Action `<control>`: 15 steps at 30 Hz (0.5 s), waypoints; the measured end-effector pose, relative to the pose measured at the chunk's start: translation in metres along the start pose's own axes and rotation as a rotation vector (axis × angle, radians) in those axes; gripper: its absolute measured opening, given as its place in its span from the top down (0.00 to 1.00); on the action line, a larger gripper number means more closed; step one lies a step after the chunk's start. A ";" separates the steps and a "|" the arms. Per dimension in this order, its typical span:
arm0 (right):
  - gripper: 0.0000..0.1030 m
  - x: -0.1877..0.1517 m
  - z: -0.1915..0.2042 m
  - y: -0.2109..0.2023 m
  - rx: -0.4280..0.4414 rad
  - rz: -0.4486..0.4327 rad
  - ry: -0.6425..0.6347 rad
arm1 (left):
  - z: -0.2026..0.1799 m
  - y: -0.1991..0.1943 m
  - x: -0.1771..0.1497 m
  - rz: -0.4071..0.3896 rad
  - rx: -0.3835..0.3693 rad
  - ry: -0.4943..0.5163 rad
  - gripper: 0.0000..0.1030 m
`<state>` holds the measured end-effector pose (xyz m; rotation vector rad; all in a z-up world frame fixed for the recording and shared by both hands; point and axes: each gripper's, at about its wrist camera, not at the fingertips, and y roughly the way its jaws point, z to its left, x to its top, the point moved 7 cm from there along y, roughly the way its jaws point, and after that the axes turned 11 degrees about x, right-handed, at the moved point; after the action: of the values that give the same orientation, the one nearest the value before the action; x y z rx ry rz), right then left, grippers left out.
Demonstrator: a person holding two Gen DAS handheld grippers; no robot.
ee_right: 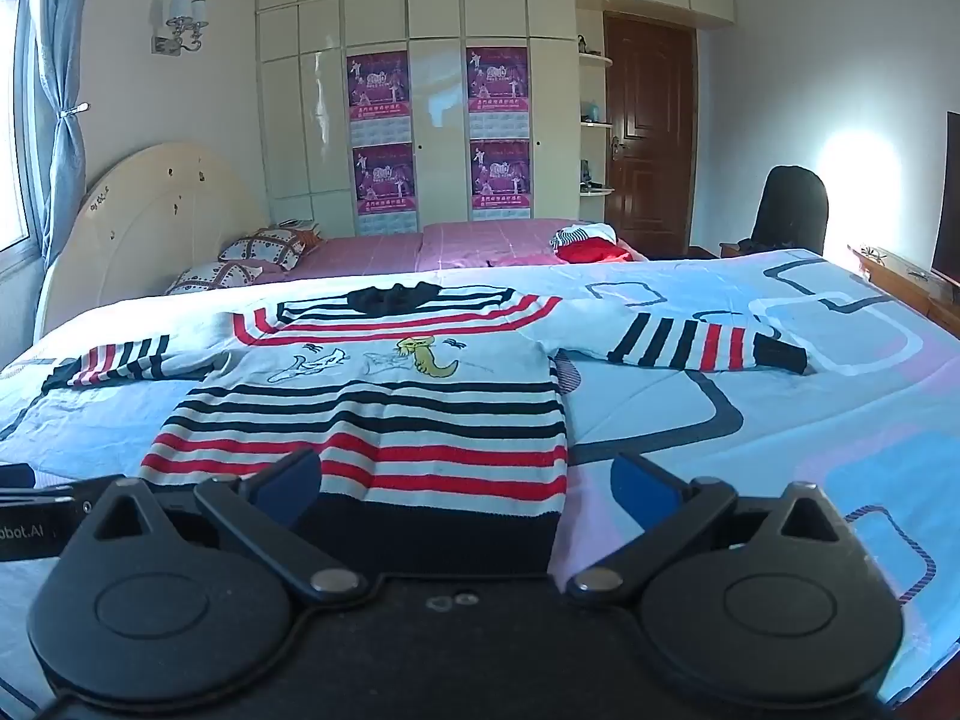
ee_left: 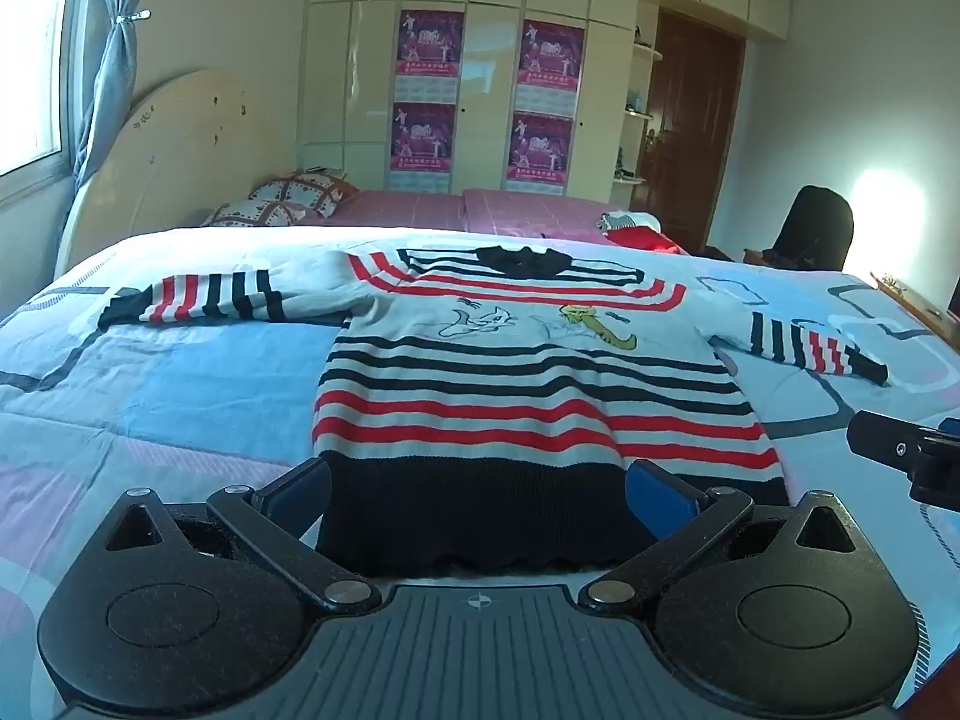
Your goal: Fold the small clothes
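The striped knitted sweater (ee_left: 528,384) lies flat on the quilt (ee_left: 180,372), sleeves spread sideways, its dark hem just ahead of both grippers, the left gripper (ee_left: 480,495) facing the hem's middle, the right gripper (ee_right: 468,489) its right corner, jaws of both wide apart and empty.

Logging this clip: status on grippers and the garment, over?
Left gripper open, right gripper open, both empty above the hem. Striped sweater flat on the quilt, sleeves spread, unfolded. Nothing in the way.
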<state>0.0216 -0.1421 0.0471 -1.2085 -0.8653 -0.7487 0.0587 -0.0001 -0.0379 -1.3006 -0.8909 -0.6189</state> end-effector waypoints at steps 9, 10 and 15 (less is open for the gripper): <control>0.00 -0.001 -0.002 0.000 -0.001 0.003 0.002 | 0.001 -0.001 -0.001 0.007 0.007 0.009 0.00; 0.00 -0.001 -0.002 0.000 -0.001 0.004 0.002 | 0.002 -0.001 0.000 0.007 0.007 0.008 0.00; 0.00 -0.002 -0.003 0.000 0.000 0.003 0.005 | -0.001 0.002 0.001 0.010 0.007 0.011 0.00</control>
<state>0.0213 -0.1445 0.0452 -1.2075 -0.8592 -0.7490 0.0609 -0.0005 -0.0381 -1.2941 -0.8765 -0.6141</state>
